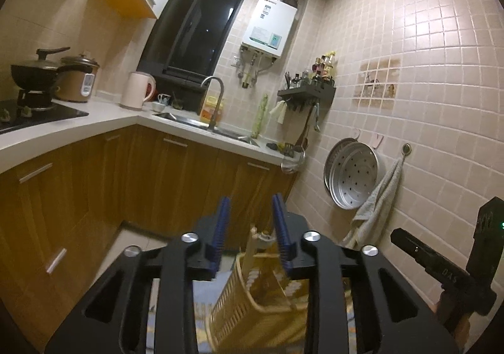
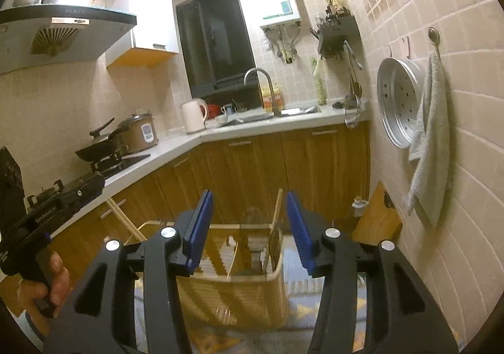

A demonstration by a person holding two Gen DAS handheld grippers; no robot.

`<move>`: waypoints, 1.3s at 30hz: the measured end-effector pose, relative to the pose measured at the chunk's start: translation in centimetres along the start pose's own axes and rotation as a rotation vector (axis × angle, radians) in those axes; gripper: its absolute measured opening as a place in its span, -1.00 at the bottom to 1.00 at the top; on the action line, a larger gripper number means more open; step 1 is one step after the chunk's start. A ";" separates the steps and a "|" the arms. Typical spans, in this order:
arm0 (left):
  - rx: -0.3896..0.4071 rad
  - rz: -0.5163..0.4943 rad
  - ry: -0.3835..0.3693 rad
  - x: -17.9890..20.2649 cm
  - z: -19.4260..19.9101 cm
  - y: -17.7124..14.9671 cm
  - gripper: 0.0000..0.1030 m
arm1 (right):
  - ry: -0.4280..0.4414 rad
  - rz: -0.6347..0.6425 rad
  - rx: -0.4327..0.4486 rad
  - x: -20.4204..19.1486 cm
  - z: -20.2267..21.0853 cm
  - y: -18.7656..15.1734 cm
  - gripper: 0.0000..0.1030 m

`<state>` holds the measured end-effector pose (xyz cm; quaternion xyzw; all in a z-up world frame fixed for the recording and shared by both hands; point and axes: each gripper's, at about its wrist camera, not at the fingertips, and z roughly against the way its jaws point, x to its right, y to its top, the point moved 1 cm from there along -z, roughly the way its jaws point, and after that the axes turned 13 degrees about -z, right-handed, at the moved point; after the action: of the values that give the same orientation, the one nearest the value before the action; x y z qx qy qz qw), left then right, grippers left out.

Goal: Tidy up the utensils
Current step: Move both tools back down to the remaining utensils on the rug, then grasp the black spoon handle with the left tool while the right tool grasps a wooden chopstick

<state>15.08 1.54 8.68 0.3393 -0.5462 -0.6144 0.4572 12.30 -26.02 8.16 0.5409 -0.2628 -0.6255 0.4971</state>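
Basket [image 2: 239, 287] sat low at frame centre, beneath both grippers' [image 1: 252, 221] [image 2: 249, 218] jaws, which stood apart, clamping nothing.

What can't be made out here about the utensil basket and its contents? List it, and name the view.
- Woven basket, left wrist view: blurred, its base cut off by the left gripper frame.
- Basket contents, right wrist view: chopsticks show; the other utensils are dim, partly behind the right gripper.
- Surface under the basket: hidden in both views.
- Bottles on the wall rack: too small to read.
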 end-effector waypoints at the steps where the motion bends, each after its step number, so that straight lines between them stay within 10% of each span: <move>1: -0.019 -0.009 -0.016 0.3 0.6 0.1 -0.43 | -0.009 0.003 -0.017 -0.1 0.5 0.0 -0.12; 13: -0.176 -0.065 -0.128 3.8 5.9 0.1 -0.16 | -0.140 0.057 -0.264 -1.6 6.1 -2.5 -0.12; 28: -0.815 -0.008 -0.297 8.9 4.9 -14.8 -0.17 | -0.179 -0.057 -0.810 1.7 7.2 -16.0 -0.40; 39: -0.907 -0.056 -0.279 12.1 5.4 -18.5 -0.18 | -0.214 -0.005 -0.860 1.6 8.6 -20.2 -0.60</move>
<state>2.34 -8.08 -7.59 0.0344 -0.2694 -0.8428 0.4647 -2.50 -21.88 -7.63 0.2176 -0.0272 -0.7315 0.6456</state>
